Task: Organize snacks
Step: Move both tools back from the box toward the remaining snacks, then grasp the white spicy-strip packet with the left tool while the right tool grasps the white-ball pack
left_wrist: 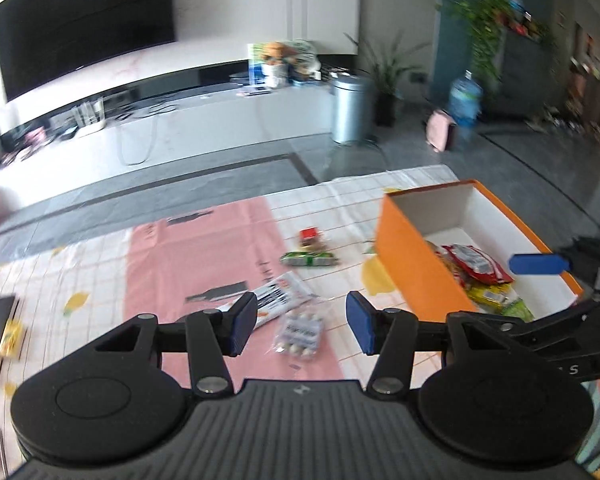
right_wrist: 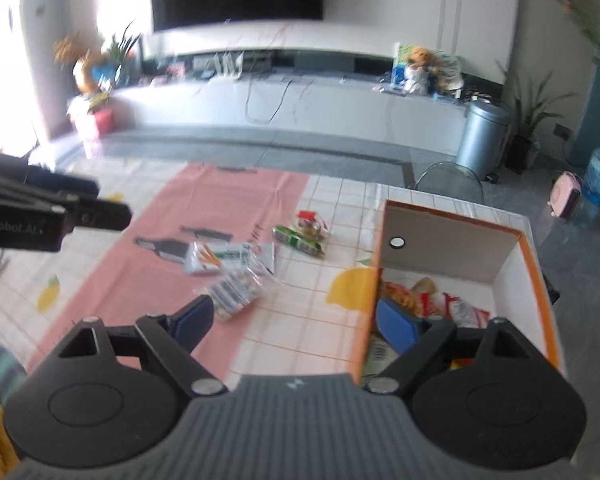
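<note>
My left tongs [left_wrist: 302, 322] hang spread wide over the counter [left_wrist: 100, 264], gripping nothing, their blue pads parted above a clear bag of small pale sweets [left_wrist: 299, 333] that lies flat on the pink strip of the cloth. Just beyond the bag, and touching it, a long white packet with orange print [left_wrist: 278, 295] lies with its long axis running from near left to far right in the left wrist view. Farther off, a green wrapped bar [left_wrist: 309, 259] lies roughly crosswise, with a small red-topped snack [left_wrist: 312, 237] just behind it.

My right tongs [right_wrist: 290, 322] are also spread wide and empty. The left pad hangs over the cloth near the sweet bag [right_wrist: 236, 290]; the right pad is inside the near corner of the orange box [right_wrist: 534, 272], over the packets there. The box stands open-topped on the counter's right side, white inside, its long axis running away from me. In it lie a red wrapper [left_wrist: 478, 265] on top, with yellow and green packets [left_wrist: 500, 300] toward the near end; whether the pad touches them I cannot tell. The room behind is blurred.
</note>
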`<state>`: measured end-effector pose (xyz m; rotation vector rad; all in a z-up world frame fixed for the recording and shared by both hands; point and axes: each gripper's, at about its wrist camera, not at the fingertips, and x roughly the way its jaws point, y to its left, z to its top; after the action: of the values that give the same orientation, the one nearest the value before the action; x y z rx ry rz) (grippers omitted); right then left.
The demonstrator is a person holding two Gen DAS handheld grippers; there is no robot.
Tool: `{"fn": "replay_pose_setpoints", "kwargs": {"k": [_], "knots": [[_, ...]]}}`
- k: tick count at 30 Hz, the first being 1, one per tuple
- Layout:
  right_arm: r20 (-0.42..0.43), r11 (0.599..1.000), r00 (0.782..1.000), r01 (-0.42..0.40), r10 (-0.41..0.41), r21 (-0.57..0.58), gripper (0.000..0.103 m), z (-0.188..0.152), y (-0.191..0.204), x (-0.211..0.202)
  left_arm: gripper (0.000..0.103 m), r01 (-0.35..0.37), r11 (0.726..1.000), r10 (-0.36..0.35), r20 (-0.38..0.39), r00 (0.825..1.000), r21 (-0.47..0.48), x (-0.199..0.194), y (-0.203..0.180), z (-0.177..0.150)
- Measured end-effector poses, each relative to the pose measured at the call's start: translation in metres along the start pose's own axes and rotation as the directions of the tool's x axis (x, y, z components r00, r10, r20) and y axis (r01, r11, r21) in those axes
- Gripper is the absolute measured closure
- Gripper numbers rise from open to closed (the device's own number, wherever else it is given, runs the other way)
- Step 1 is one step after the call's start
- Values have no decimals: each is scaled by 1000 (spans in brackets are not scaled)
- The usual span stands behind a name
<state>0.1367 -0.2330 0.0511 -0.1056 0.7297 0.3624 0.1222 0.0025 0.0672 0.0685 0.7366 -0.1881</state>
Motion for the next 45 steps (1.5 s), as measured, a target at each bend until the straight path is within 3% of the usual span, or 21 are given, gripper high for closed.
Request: {"fn": "replay_pose_setpoints", "kwargs": {"k": [5,8,11,15,30,36,45], "knots": [[80,997,996,33,-39,76,17,-18,25,-5,42,-54,997,55,12,998,-62,-8,22,-27],[116,989,991,56,-72,135,17,-31,36,-4,42,-39,992,39,-5,999,-123,-6,32,-45],[113,981,991,47,-69,188,17,-46,44,3,42,-24,985,19,-33,999,-173,-1,40,-62],[69,972,997,18,-36,235,17,-65,53,20,42,-15,986,4,-65,998,-168,10,45,-74],[-47,964,998,47,-36,261,17,-65,72,87,42,5,991,-24,-137,990,-137,51,70,-68],[-96,955,995,60,-33,291,17,-53,76,128,42,50,993,-69,-186,980,-105,80,86,-60],[-129,940,990,99,-59,328,17,-28,80,192,42,33,998,-42,-200,979,-48,120,117,-49]]}}
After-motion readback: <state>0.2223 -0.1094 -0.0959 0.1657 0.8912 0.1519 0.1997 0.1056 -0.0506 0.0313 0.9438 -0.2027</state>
